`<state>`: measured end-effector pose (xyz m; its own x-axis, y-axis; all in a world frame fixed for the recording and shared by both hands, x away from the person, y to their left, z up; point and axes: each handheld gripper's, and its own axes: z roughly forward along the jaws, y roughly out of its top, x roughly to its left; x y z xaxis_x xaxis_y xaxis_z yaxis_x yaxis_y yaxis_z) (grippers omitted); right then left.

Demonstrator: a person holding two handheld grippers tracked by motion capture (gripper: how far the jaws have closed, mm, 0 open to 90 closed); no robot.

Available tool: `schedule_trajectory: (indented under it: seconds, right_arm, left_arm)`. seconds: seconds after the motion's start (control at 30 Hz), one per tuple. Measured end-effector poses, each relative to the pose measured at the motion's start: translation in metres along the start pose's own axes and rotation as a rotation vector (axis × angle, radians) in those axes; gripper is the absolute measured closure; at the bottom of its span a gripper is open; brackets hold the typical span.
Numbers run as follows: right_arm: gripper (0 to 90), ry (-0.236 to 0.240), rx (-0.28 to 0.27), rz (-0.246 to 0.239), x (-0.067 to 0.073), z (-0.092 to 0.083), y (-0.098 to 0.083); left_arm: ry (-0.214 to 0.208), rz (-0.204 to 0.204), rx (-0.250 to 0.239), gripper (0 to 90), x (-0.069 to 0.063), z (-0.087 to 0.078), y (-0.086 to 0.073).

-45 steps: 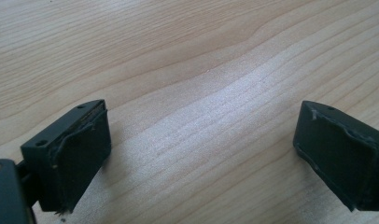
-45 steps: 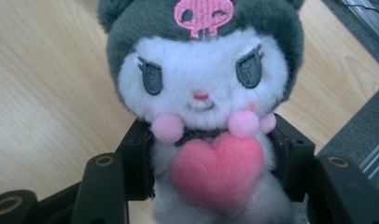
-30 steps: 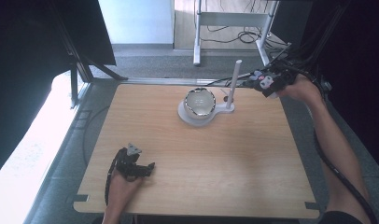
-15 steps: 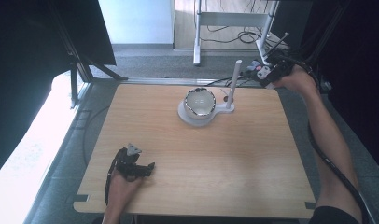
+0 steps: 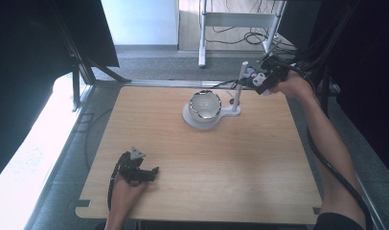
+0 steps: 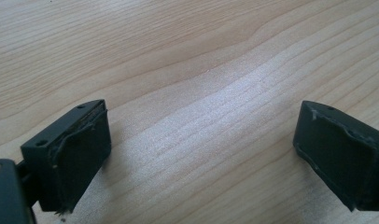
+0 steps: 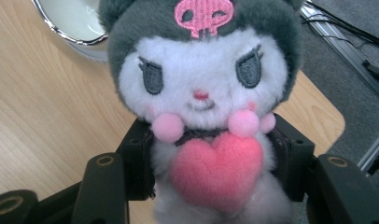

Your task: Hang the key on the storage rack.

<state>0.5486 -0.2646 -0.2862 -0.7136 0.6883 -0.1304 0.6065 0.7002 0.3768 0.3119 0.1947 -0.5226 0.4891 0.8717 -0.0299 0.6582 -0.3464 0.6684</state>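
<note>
right gripper [image 7: 211, 158] clamps a grey-and-white plush doll with a pink heart [image 7: 201, 93] at the desk's [image 5: 231, 163] far right corner; left gripper [image 6: 201, 154] gapes empty near the front left corner.

We see a light wooden table [image 5: 259, 167]. On it sits a white stand [image 5: 229, 111] with an upright post, carrying a shiny bowl [image 5: 205, 105]; the left gripper [image 5: 153, 170] rests on it near the front edge.
</note>
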Motion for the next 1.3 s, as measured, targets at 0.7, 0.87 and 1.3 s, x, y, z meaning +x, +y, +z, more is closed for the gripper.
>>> schedule_trajectory:
  seconds: [0.7,0.87,1.3]
  right_arm:
    - [43.0,0.045,0.059,0.013,0.012,0.071,-0.021]
    - [42.7,0.029,0.044,0.047,0.01,0.083,-0.025]
    - [21.8,0.022,0.024,0.005,0.022,0.119,-0.024]
  left_arm:
    - [0.001,0.0,-0.001,4.1,0.0,0.0,0.0]
    - [0.001,0.0,-0.002,4.1,0.0,0.0,0.0]
    - [0.001,0.0,-0.002,4.1,0.0,0.0,0.0]
